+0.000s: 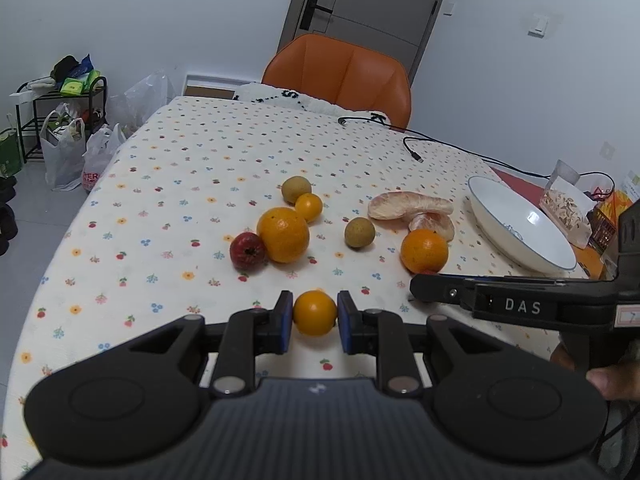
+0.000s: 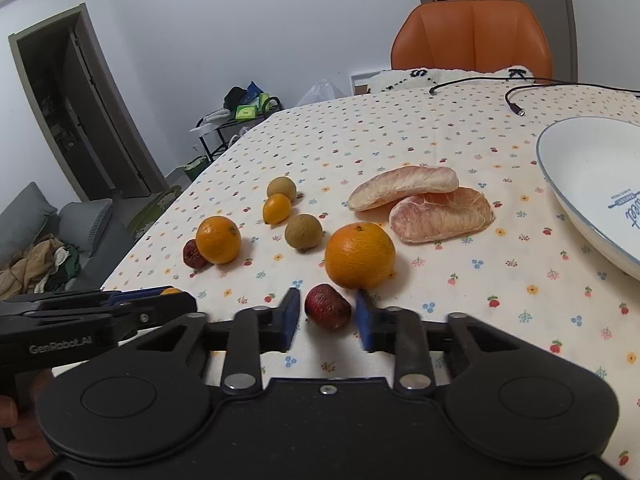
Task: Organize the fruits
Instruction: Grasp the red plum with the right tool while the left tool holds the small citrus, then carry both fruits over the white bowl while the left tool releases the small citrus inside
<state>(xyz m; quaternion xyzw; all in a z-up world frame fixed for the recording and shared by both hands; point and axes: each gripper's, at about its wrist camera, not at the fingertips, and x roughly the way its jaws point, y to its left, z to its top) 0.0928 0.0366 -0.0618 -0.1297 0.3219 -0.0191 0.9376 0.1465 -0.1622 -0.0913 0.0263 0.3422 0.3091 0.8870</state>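
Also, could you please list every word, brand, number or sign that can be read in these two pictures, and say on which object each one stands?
"DAS": white letters on the side of the right gripper, seen from the left wrist view.
"GenRobot.AI": on the side of the left gripper, seen from the right wrist view.
Blue print inside the white bowl: too distorted to read.
Red letters on a plastic bag on the floor: cut off, not readable.
Snack packet: print too small.

Two low wrist views across the bench

Each camera sits just behind its gripper, close above the cloth, facing the far orange chair. The left view looks from nearer left, the right from nearer right; both share the scattered fruit, white bowl and chair.
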